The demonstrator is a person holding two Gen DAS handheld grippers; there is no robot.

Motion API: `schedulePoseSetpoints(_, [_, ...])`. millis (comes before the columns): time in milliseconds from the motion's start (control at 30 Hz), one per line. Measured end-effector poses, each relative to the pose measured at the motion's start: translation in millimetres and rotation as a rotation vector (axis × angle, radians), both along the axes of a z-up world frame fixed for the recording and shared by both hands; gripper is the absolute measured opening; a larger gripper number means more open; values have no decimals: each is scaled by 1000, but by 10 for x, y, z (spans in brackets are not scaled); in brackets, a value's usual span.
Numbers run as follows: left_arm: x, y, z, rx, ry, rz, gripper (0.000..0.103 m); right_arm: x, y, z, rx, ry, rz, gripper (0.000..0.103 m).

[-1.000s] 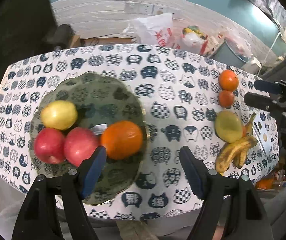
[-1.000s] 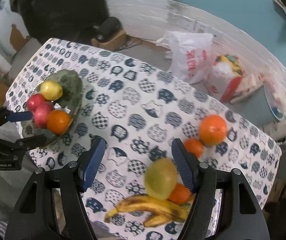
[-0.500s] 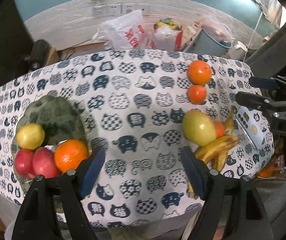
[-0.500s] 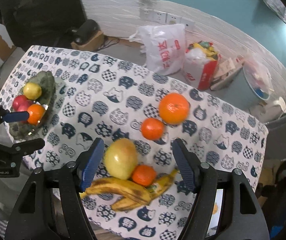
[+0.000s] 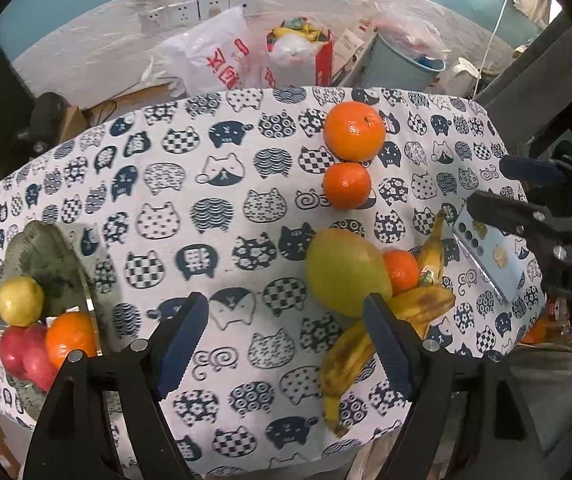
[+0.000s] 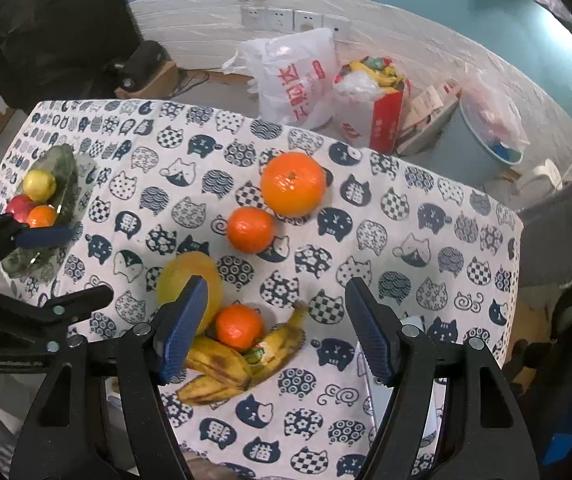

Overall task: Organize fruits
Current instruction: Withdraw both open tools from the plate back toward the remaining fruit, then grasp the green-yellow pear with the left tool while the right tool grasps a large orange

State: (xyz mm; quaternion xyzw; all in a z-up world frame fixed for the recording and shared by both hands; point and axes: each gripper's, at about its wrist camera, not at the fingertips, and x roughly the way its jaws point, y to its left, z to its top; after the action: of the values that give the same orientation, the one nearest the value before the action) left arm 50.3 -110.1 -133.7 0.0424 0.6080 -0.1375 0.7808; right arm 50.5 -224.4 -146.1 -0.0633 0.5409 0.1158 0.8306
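Note:
A green plate (image 5: 51, 252) at the table's left holds a yellow fruit (image 5: 19, 300), two red apples (image 5: 21, 354) and an orange (image 5: 70, 336). On the right lie a big orange (image 5: 354, 131), a small orange (image 5: 346, 185), a green pear-like fruit (image 5: 346, 272), another small orange (image 5: 401, 271) and bananas (image 5: 366, 340). My left gripper (image 5: 286, 340) is open and empty above the cloth between plate and green fruit. My right gripper (image 6: 273, 328) is open and empty over the bananas (image 6: 241, 360) and small orange (image 6: 239, 327).
The table wears a cat-print cloth (image 5: 225, 208). A phone (image 5: 490, 256) lies near its right edge. Behind the table stand plastic bags (image 6: 298, 80), a red box (image 6: 382, 120) and a bucket (image 6: 482, 132). A black object (image 6: 141, 64) sits back left.
Both grippers swung right: the plate slid to the left edge of both views and the loose fruit pile came toward the centre. Both jaws stayed open.

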Motion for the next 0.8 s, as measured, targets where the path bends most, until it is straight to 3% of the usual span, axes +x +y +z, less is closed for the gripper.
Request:
schedulePoseSetpoints(400, [209,-306,-314,-34,86,15,81,47,-329,-380,-21,79,-52,72])
schedulePoseSetpoints(800, [379,-426,-703,-62,176,70,85,165,-439,-518,1,106,-60,72])
